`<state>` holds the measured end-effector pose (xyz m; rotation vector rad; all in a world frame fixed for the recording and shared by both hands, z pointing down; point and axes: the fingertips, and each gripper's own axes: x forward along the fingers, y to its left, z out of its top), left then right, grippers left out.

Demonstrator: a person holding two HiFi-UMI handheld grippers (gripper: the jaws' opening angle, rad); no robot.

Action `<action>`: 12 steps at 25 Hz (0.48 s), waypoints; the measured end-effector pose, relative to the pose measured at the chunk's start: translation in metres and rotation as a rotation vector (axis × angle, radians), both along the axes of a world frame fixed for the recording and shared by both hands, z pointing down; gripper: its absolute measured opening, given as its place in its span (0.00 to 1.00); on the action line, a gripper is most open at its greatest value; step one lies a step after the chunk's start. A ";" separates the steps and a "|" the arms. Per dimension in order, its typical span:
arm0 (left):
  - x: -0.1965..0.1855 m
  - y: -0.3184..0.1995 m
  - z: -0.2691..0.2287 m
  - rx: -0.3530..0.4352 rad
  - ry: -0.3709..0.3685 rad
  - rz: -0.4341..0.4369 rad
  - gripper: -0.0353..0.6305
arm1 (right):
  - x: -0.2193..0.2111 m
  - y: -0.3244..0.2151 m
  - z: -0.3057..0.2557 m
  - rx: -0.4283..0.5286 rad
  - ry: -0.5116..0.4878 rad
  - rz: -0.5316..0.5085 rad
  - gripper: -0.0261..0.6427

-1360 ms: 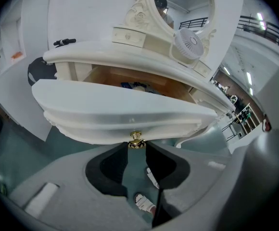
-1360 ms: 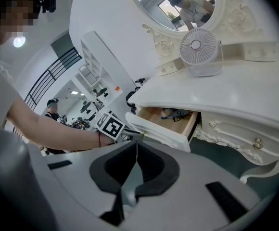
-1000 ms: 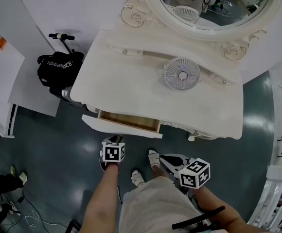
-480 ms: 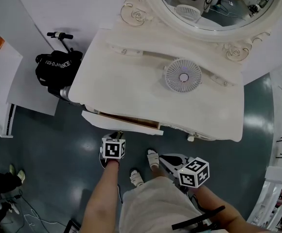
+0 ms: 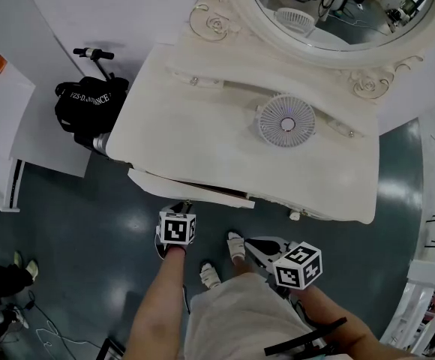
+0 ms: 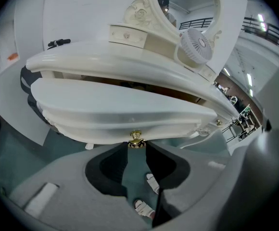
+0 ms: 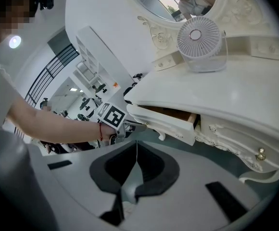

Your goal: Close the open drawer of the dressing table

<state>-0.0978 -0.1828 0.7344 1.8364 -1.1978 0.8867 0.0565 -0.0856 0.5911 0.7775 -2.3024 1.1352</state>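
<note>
A black bag (image 5: 90, 105) sat on the floor at the left of the head view, just beside the dressing table (image 5: 202, 118), whose cream top filled the middle of the frame. The drawer (image 5: 191, 189) lay along the table's lower left edge. It was pushed almost in but not flush, with a dark slit and a thin strip of wood showing behind its front. Just below it the left gripper (image 5: 183, 205) reached up to the drawer front. In the left gripper view its jaws were clenched on the small gold knob (image 6: 136, 139), one tip at each side of it. Right of centre on the tabletop stood a small round fan (image 5: 286, 121), with the oval mirror (image 5: 330, 10) above it at the upper right. The right gripper (image 5: 259, 246) hung at the lower right, apart from the table, its jaws pressed together on nothing.
</note>
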 end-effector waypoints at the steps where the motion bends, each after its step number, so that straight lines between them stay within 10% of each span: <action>1: 0.000 -0.002 0.000 0.000 0.000 0.001 0.24 | 0.000 -0.002 0.000 0.000 0.001 0.001 0.07; 12: 0.004 -0.015 0.001 -0.003 -0.004 0.000 0.24 | -0.003 -0.022 0.004 -0.009 0.015 0.027 0.07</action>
